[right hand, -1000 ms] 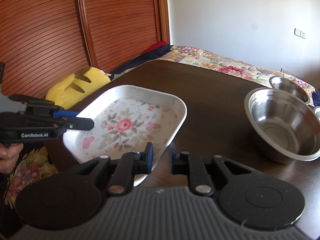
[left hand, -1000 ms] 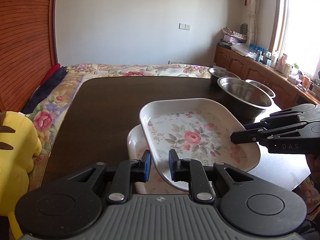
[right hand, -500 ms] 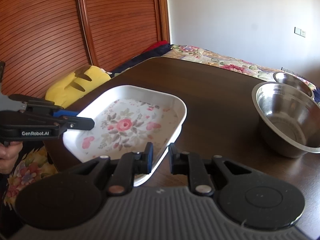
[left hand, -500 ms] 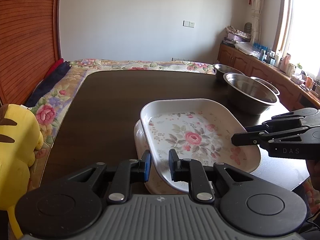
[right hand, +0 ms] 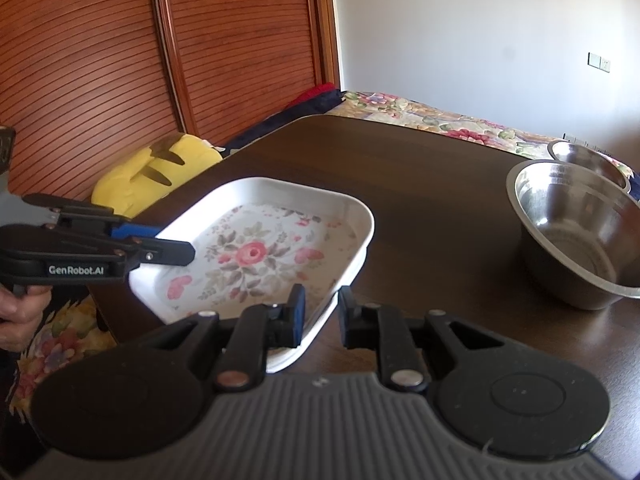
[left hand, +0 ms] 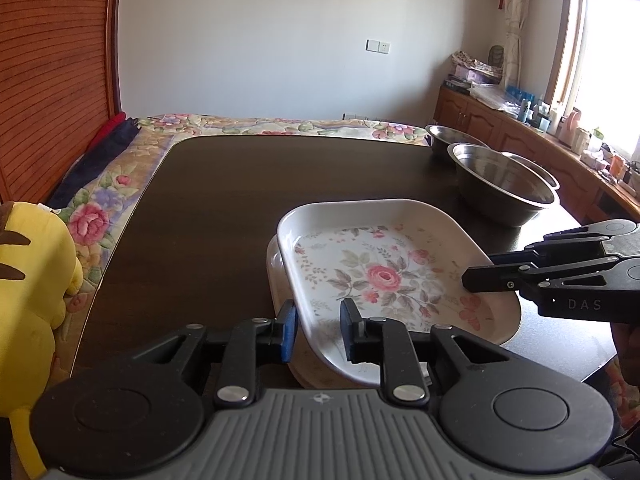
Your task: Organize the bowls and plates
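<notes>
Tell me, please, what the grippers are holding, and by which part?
Both hold the floral plate: left gripper on its near rim, right gripper on the opposite rim.

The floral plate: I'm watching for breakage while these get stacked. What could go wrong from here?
1. The floral plate is held at its rim by the left claw and the right claw; if either rim grip slips, it could drop onto the second plate beneath.
2. It sits offset from that lower plate, so it may land crooked.
3. Both plates are near the table edge, so a skid could send them off.
</notes>
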